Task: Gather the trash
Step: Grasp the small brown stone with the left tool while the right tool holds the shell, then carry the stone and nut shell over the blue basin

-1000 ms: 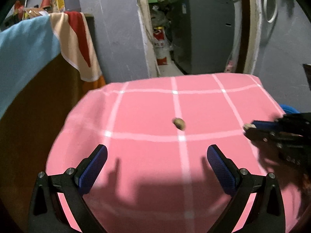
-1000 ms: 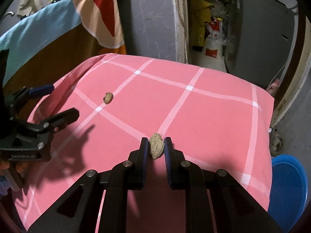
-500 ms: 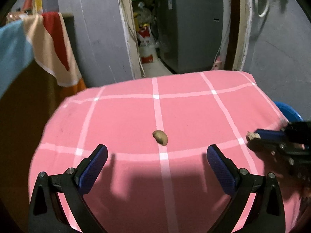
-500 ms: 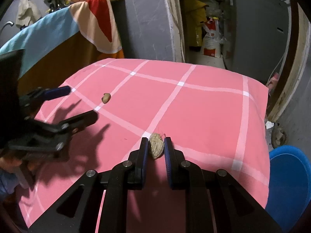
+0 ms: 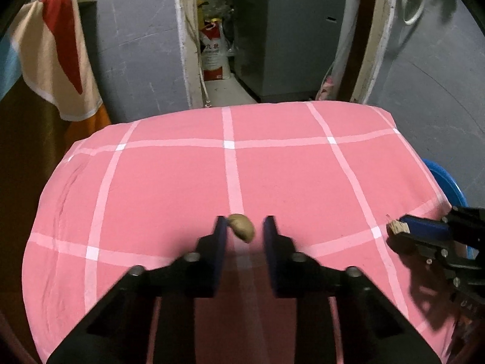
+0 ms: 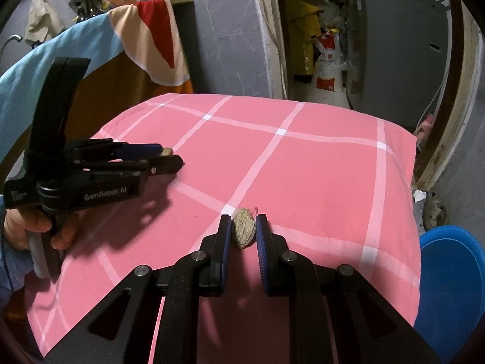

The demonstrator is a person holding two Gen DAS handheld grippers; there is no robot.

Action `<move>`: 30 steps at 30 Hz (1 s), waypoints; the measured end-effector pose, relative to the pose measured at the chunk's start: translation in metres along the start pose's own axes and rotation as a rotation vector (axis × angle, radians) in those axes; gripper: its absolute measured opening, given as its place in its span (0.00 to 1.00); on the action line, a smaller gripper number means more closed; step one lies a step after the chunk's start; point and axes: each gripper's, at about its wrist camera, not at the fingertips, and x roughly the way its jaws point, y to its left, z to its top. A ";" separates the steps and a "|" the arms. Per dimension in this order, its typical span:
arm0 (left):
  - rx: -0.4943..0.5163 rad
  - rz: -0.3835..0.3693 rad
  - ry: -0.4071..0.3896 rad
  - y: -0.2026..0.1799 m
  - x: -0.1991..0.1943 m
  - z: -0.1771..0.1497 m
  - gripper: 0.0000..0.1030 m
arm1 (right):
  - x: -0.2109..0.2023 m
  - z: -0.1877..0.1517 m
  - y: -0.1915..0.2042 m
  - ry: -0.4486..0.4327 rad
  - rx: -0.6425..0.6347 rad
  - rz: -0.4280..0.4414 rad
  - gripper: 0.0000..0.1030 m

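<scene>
A small tan nutshell [image 5: 241, 227] lies on the pink checked cloth [image 5: 169, 188] between the fingers of my left gripper [image 5: 242, 230]. The jaws have narrowed around it, with a gap showing on its right side. My right gripper [image 6: 244, 230] is shut on a ridged beige shell [image 6: 243, 231] and holds it just above the cloth. It shows at the right edge of the left wrist view [image 5: 403, 227]. The left gripper shows at the left of the right wrist view [image 6: 165, 156].
A blue bin [image 6: 451, 276] stands on the floor off the table's right edge. A striped towel [image 6: 151, 39] hangs over a wooden cabinet at the left. A grey appliance [image 5: 288, 30] and sacks stand in the doorway behind.
My left gripper has moved forward to the tan nutshell and its jaws have closed in from wide open. My right gripper still holds the ridged shell and has barely moved.
</scene>
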 end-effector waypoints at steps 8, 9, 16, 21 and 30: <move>-0.069 -0.076 -0.047 0.002 -0.015 -0.011 0.10 | -0.006 -0.006 -0.001 -0.024 0.013 0.000 0.13; -0.077 -0.090 -0.070 0.001 -0.020 -0.013 0.10 | -0.009 -0.007 -0.002 -0.035 0.017 0.003 0.13; -0.077 -0.139 -0.266 -0.022 -0.063 -0.033 0.10 | -0.041 -0.019 0.003 -0.180 0.022 -0.016 0.13; -0.071 -0.177 -0.405 -0.045 -0.092 -0.041 0.10 | -0.076 -0.027 0.007 -0.313 0.014 -0.054 0.13; -0.046 -0.257 -0.613 -0.095 -0.138 -0.033 0.10 | -0.148 -0.044 -0.001 -0.554 0.020 -0.157 0.13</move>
